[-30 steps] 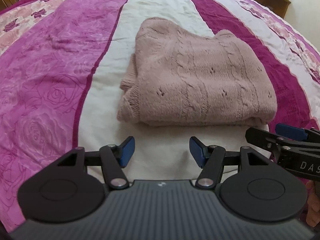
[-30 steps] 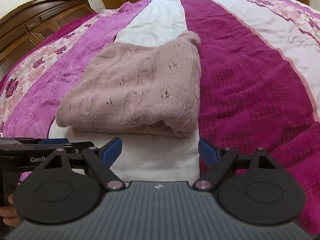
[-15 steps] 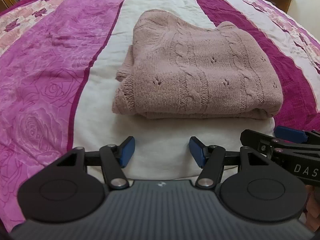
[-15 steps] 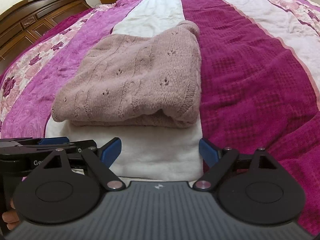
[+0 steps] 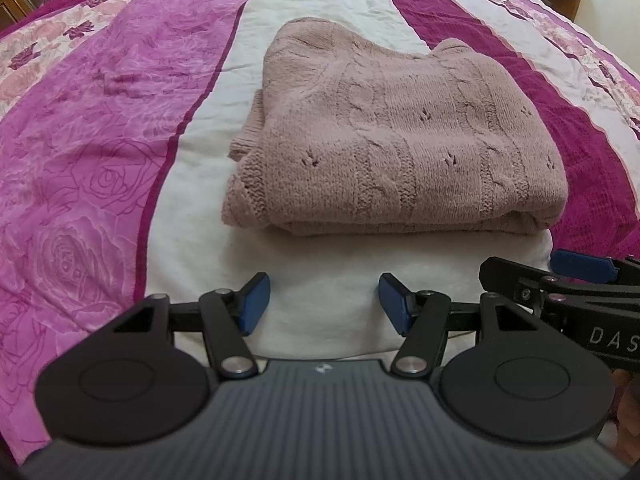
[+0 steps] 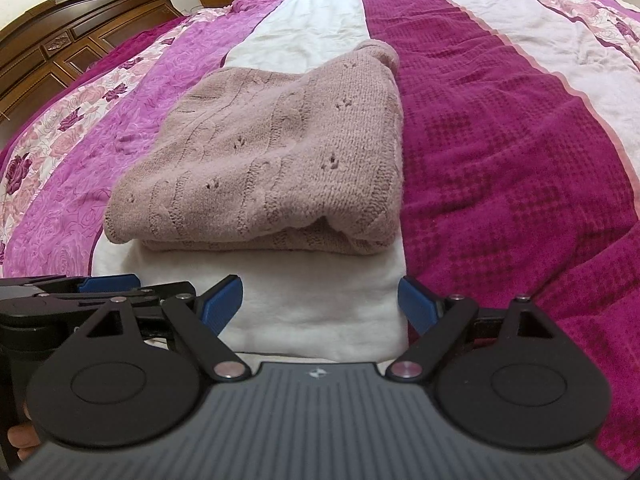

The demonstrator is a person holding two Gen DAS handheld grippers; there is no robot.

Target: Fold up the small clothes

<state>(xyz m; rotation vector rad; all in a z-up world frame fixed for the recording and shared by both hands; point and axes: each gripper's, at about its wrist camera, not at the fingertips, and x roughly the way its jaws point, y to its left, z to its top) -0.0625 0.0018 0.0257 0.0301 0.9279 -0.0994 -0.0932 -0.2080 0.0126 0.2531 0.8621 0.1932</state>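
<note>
- The dusty-pink cable-knit sweater (image 5: 400, 144) is folded into a chunky rectangle, sitting on the white middle stripe of the magenta, pink and white striped floral bedspread (image 5: 100, 128). Its right edge laps onto the dark magenta stripe.
- Folded edge faces the cameras, and you can see the layers stacked up there. A bit of ribbed hem or cuff sticks out on the left side, can't tell which.
- Left claw (image 5: 324, 304), the one with blue pads, hangs just short of the sweater's near edge. Its jaws are partway apart with nothing between them, only white bedspread underneath.
- Right claw (image 6: 320, 304) is spread wide, also empty, near the sweater's front right corner but not touching it.
- The two claws are side by side, each one poking into the other's view at the edge.
- Dark carved wooden headboard (image 6: 80, 40) sits off to the left in the right wrist view.
</note>
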